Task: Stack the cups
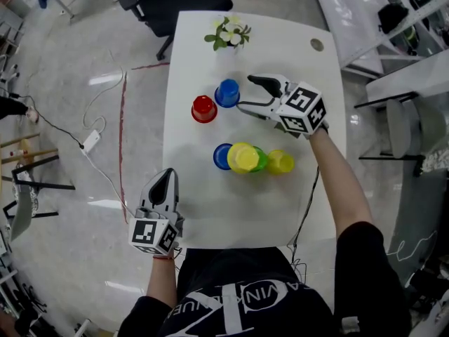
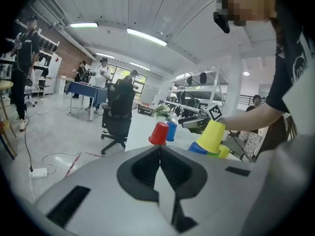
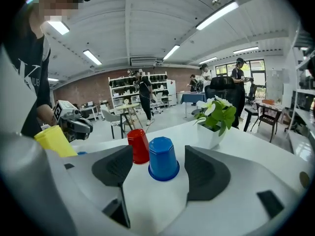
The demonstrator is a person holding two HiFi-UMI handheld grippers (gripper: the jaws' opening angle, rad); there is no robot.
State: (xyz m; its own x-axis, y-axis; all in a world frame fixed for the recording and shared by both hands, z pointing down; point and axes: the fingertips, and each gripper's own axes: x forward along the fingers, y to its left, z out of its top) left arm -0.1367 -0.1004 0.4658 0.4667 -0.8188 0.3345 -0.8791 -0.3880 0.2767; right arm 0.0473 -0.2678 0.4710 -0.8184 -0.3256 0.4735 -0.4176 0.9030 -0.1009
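The right tongs (image 1: pixel 245 93) are spread, facing the inverted blue cup (image 1: pixel 227 93) on the desk (image 1: pixel 280 48) without gripping it. The red cup (image 1: pixel 203 109) stands just beside the blue cup, so a skewed closure could topple either. The left tongs (image 1: pixel 167 177) are pressed together, well apart from the blue cup.

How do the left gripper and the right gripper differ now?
The left gripper has its jaws together; the right gripper has them apart. The left gripper is at the table's near corner; the right gripper faces the far blue cup. Neither holds a cup.
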